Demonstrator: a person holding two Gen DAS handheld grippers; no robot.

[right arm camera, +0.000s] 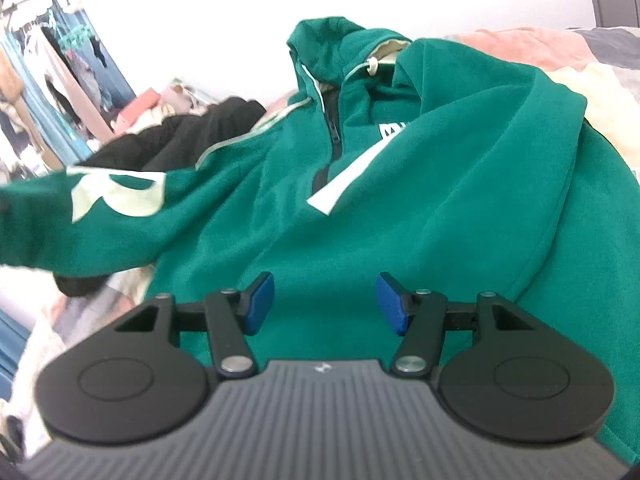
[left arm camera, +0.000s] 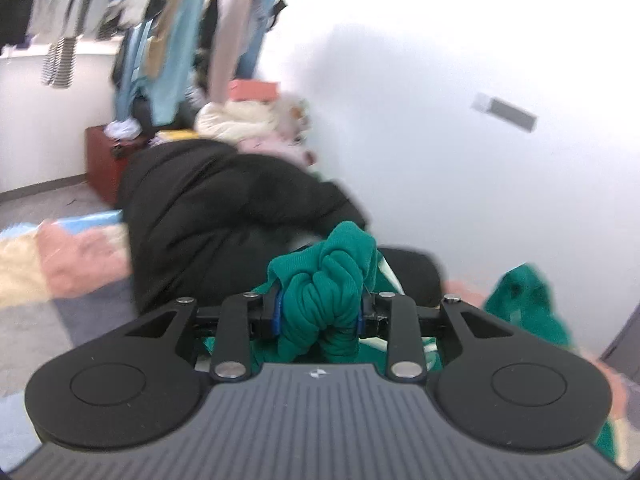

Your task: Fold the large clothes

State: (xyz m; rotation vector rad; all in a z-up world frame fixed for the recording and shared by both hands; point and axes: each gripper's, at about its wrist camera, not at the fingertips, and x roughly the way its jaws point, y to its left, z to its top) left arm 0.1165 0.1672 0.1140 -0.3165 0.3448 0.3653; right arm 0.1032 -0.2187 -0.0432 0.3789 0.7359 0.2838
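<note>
A green hoodie (right arm camera: 420, 208) with white lettering and a short zipper lies spread on a bed, hood at the far end. One sleeve (right arm camera: 100, 216) stretches out to the left, lifted. My left gripper (left arm camera: 320, 312) is shut on a bunched ribbed green cuff (left arm camera: 332, 292) of that hoodie and holds it up. More green fabric (left arm camera: 524, 304) hangs at the right of the left wrist view. My right gripper (right arm camera: 324, 304) is open and empty, its blue pads (right arm camera: 260, 300) just above the hoodie's lower body.
A black puffy jacket (left arm camera: 224, 208) lies on the bed beyond the cuff, also in the right wrist view (right arm camera: 180, 132). A patchwork blanket (left arm camera: 60, 264) covers the bed. A rack of hanging clothes (left arm camera: 168, 32), a red-brown box (left arm camera: 104, 164) and a pile of light garments (left arm camera: 248, 120) stand behind. A white wall (left arm camera: 440, 120) is on the right.
</note>
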